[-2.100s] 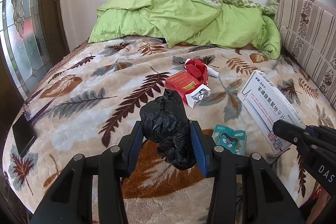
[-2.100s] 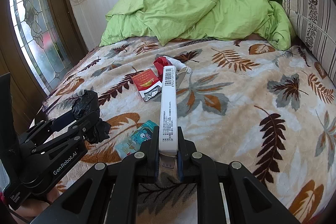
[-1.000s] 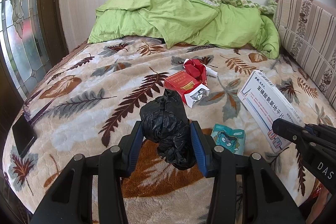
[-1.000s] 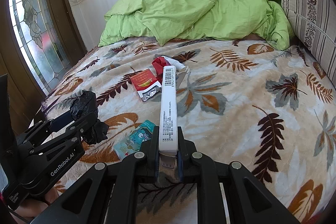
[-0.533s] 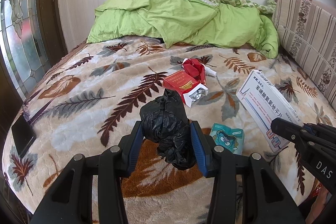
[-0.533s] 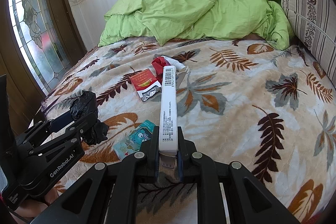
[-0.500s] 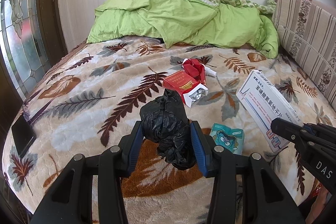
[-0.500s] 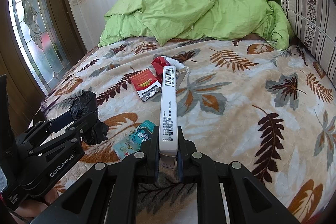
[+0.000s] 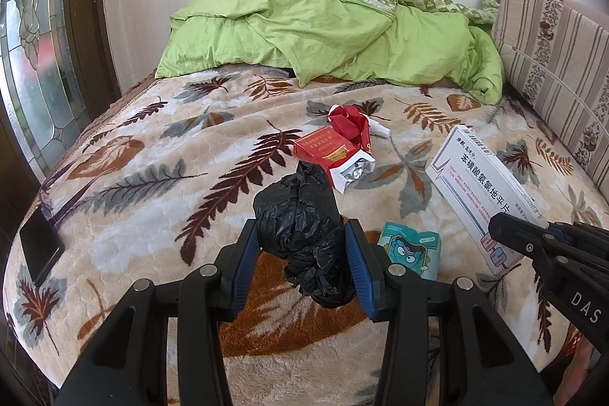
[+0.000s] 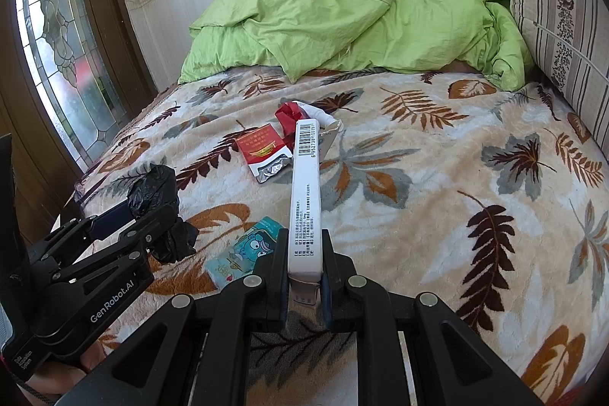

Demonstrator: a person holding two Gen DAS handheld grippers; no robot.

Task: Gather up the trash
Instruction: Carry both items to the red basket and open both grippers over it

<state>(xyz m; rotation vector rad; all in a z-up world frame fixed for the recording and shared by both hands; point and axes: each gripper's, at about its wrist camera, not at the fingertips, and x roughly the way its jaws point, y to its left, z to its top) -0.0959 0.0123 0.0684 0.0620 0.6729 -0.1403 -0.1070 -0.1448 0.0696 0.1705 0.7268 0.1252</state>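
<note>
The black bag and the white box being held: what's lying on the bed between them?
A small teal packet with a cartoon face lies between the black bag and the white box, clearest from the left wrist camera.

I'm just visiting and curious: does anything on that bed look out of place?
Yes: litter on the leaf-print blanket: a torn-open red cigarette pack, a crumpled red wrapper and a teal cartoon packet.

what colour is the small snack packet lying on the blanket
Teal, with a cartoon face, the small snack packet shows best in the left wrist view.
</note>
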